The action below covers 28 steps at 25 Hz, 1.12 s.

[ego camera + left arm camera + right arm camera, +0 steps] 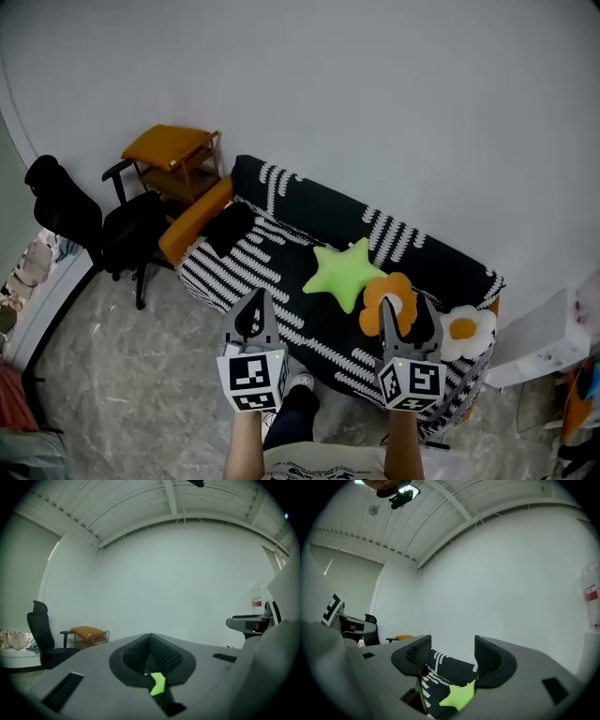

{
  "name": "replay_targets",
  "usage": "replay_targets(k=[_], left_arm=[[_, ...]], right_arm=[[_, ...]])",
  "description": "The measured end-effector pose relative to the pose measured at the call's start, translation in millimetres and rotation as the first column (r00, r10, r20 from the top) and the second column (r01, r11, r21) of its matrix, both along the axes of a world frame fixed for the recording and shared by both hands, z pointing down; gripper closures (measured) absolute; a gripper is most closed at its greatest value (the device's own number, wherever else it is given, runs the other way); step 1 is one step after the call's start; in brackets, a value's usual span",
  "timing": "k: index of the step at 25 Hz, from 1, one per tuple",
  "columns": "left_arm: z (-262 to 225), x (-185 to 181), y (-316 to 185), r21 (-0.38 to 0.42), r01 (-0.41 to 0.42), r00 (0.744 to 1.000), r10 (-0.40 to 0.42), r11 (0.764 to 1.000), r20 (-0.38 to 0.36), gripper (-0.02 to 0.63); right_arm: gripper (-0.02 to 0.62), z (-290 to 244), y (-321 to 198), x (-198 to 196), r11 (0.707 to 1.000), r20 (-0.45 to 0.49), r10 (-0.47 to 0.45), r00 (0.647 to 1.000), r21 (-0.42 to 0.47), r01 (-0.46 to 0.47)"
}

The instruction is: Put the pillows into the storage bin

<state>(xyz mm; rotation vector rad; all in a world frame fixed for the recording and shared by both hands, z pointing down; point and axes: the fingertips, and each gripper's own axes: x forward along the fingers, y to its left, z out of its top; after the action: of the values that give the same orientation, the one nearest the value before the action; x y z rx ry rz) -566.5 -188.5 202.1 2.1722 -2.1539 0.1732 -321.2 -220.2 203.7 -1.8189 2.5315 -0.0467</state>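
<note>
Left tongs (pixel 255 300) are hovering pinched together, gripping nothing; right tongs (pixel 405 306) are standing wide, empty. Green star pillow (pixel 343 272), orange flower pillow (pixel 400 285) and egg pillow (pixel 466 330) are lying on the striped sofa (pixel 309 212).

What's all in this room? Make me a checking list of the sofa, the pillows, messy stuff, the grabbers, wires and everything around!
Surface: sofa with a black-and-white striped cover, on a marbled floor.
Job's things: green star pillow, orange flower pillow and fried-egg pillow in a row on the seat; no storage bin clearly seen.
Clutter: black cushion at the sofa's left end.
Grippers: left gripper jaws together, empty; right gripper jaws apart, empty; both in front of the sofa.
Cables: nothing seen.
Surroundings: black office chair, orange side table, white box at the right edge, plain white wall.
</note>
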Motion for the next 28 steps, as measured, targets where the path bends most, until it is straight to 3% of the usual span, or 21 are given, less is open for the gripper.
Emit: replay_targets(k=[11,21,28], left_arm=[[12.8,-38.3,-159.9,-0.031,-0.095,0.995,0.095,0.995,-0.012,0.592],[70.8,-41.1,-220.1,-0.136,-0.139,0.990,0.134,0.981,-0.049,0.592],[103.3,-39.0,-265.3,-0.191,-0.129,0.991,0.118,0.973,-0.066,0.592]], right_arm=[[0.305,16.2,-140.3,-40.3,0.996,-0.012,0.080,0.997,-0.039,-0.080],[0.304,73.9,-197.5,-42.9,0.980,-0.046,0.093,0.995,-0.170,-0.100],[0.290,108.1,-250.5,-38.5,0.971,-0.096,0.053,0.994,-0.226,-0.074]])
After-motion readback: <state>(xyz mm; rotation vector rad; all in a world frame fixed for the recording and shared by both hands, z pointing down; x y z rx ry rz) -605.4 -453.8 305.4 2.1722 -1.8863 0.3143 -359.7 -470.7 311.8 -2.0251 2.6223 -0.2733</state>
